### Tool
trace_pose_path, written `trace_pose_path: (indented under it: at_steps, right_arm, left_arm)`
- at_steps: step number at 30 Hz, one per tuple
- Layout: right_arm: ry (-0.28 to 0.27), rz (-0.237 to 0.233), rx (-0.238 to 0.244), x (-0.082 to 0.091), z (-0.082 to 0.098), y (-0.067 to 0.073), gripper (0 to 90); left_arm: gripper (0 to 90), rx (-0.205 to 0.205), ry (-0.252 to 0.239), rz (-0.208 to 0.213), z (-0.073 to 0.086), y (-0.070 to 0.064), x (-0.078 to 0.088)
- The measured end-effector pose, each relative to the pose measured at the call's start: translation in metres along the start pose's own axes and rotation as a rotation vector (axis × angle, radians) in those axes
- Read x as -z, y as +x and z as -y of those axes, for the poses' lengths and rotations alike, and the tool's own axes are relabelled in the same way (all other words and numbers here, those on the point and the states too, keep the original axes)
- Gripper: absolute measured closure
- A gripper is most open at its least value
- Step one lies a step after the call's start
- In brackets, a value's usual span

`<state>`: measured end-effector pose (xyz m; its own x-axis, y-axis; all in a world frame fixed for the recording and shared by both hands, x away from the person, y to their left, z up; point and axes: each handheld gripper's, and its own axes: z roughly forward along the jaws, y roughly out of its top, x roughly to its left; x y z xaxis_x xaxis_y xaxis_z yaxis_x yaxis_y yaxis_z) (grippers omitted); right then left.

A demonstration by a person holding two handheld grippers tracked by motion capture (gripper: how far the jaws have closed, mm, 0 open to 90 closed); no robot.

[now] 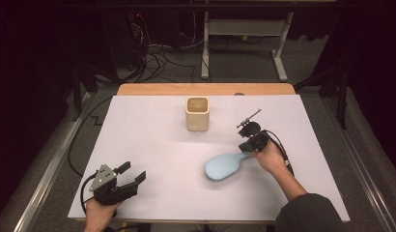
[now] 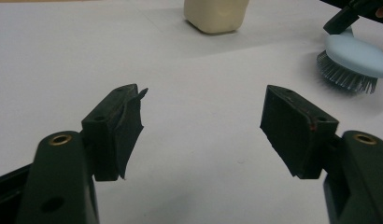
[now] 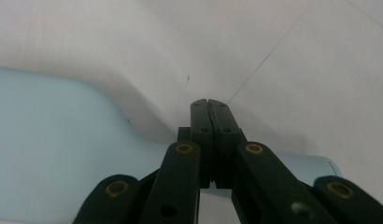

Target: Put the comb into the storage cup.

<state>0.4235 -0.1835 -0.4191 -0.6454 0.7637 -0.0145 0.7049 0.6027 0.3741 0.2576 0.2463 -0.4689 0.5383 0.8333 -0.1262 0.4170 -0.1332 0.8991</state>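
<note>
The right tongs [image 1: 248, 144] were shut flat, pad against pad, right over the handle of the light blue hairbrush [image 1: 224, 166]; in the right gripper view the closed tips [image 3: 211, 109] lay across the handle rather than around it, so they pressed or hovered on it and gripped nothing. The left tongs [image 1: 131, 174] stood open and empty near the front left corner, both pads [image 2: 292, 128] apart over bare white.

By size: the white surface [image 1: 152, 140] carried everything. The cream square cup [image 1: 197, 113] stood upright toward the back, mouth up, well apart from both hands. The hairbrush lay right of centre, bristles down, its oval head toward the middle and its handle running up and right to the right hand [image 1: 269, 157].

The long axis therefore pointed from the right tongs down toward the person's left, and the cup lay beyond and left of the handle. The right hand was much the nearer; I judged that it would have to open and close around the handle before any lift toward the cup.
</note>
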Motion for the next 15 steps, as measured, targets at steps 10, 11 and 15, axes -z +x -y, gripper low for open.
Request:
trace_pose_path:
  at_steps: [10,11,15]
  right_arm:
    - [0.002,-0.012,0.002,0.0018,0.0062,0.0008,90.0]
    - [0.002,-0.012,0.002,0.0018,0.0062,0.0008,90.0]
    - [0.006,-0.016,0.005,0.0032,0.0089,0.0011,90.0]
  left_arm:
    - [29.9,0.003,0.000,-0.001,0.0000,0.0002,0.0000]
    - [29.9,0.002,0.000,0.000,0.0001,0.0002,-0.0001]
    - [29.9,0.003,-0.001,-0.001,0.0000,0.0001,-0.0001]
